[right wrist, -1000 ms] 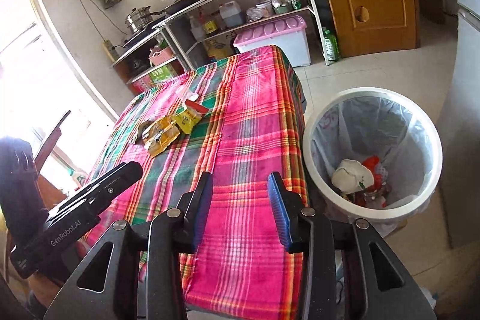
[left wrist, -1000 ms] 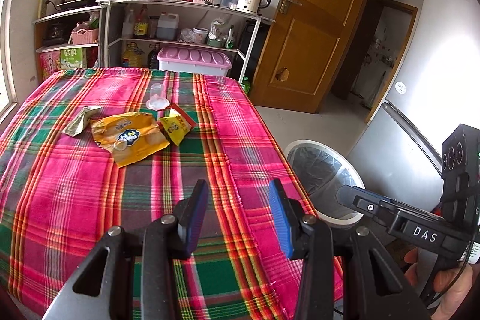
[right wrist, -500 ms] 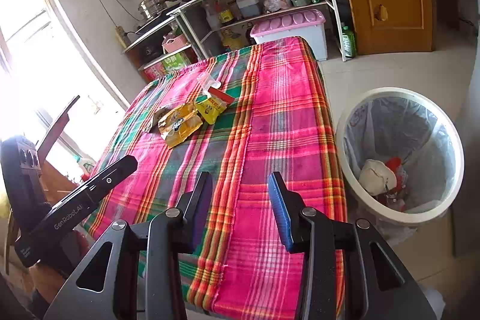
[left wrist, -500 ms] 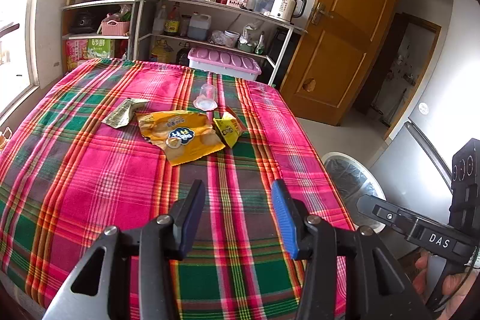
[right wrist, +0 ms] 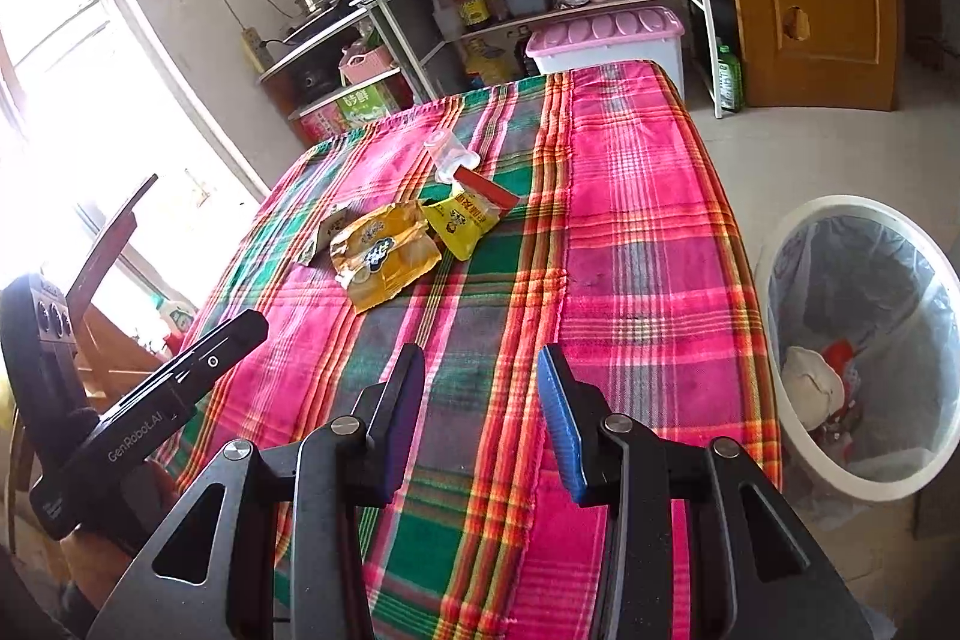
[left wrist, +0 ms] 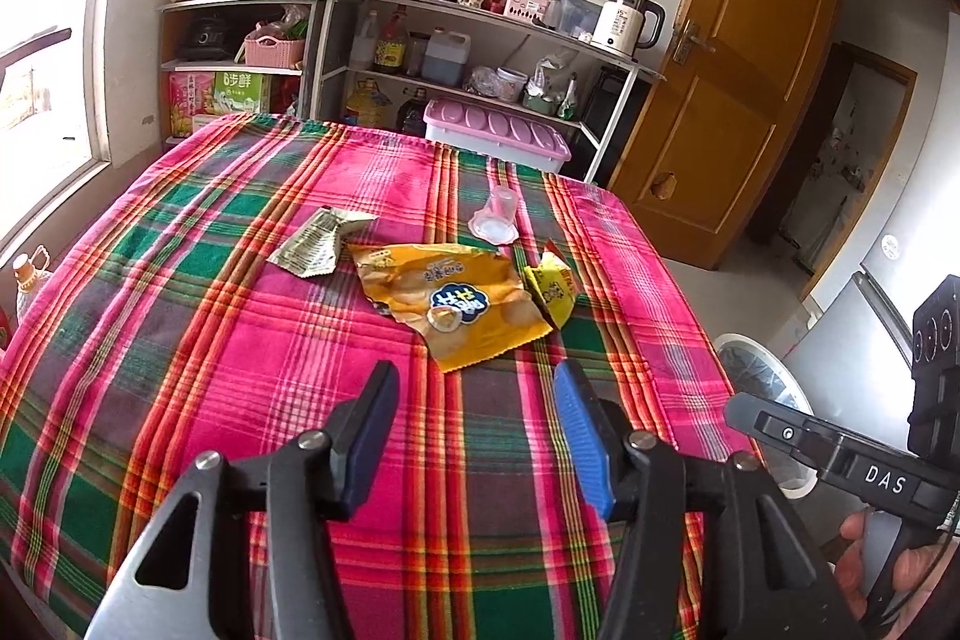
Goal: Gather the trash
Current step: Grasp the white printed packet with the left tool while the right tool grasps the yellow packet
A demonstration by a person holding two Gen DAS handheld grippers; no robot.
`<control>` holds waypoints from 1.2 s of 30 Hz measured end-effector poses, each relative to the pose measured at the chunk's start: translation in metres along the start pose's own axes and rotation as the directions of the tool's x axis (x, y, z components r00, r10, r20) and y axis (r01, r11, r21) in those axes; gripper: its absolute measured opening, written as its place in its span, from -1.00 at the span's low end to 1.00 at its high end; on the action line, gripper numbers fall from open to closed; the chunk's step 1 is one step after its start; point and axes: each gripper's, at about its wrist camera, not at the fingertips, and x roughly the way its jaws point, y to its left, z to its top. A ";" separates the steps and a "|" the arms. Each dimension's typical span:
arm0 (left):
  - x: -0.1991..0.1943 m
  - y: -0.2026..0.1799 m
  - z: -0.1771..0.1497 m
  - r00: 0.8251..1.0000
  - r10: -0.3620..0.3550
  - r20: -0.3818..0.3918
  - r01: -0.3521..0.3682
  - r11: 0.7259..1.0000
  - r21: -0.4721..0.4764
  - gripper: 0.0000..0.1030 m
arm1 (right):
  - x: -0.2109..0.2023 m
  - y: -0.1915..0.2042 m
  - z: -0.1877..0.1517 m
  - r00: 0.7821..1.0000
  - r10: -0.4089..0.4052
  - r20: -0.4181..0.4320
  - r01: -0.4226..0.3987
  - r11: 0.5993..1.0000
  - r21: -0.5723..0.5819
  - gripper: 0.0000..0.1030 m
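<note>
Trash lies in a cluster on the plaid tablecloth (left wrist: 240, 352): a large orange snack bag (left wrist: 450, 298), a small yellow packet (left wrist: 552, 289), a grey-green crumpled wrapper (left wrist: 318, 244) and a clear plastic cup (left wrist: 498, 217) on its side. The same items show in the right wrist view: orange bag (right wrist: 384, 256), yellow packet (right wrist: 465, 217), cup (right wrist: 447, 154). My left gripper (left wrist: 474, 430) is open and empty, just short of the orange bag. My right gripper (right wrist: 480, 406) is open and empty over the table's near right part. A white bin (right wrist: 864, 340) with a liner holds trash, on the floor right of the table.
Shelves (left wrist: 420, 40) with pots, bottles and a kettle stand behind the table. A pink-lidded storage box (left wrist: 498, 136) sits under them. A wooden door (left wrist: 738, 70) is at the right, a window (right wrist: 72, 100) at the left. The bin's rim shows in the left wrist view (left wrist: 762, 376).
Both grippers have moved forward over the table toward the trash cluster, which now looks larger and nearer. The left gripper has swung left, away from the bin. Both stay open.
</note>
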 end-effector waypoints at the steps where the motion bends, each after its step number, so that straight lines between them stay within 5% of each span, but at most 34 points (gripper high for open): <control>1: 0.002 0.003 0.003 1.000 0.005 0.002 -0.005 1.000 -0.002 0.12 | 0.005 0.001 0.003 1.000 -0.001 -0.004 0.001 1.000 0.001 -0.22; 16: 0.064 0.058 0.049 0.993 0.121 0.006 -0.121 0.993 -0.014 0.15 | 0.086 0.017 0.051 0.999 -0.005 -0.044 0.006 1.000 0.018 -0.22; 29: 0.109 0.071 0.066 0.989 0.138 -0.043 -0.138 0.990 0.010 0.14 | 0.131 0.010 0.084 0.997 -0.068 -0.047 0.072 0.992 0.100 -0.22; 36: 0.121 0.068 0.071 0.987 0.141 -0.073 -0.140 0.990 0.018 -0.22 | 0.144 0.001 0.086 0.996 -0.066 -0.063 0.074 0.987 0.141 -0.17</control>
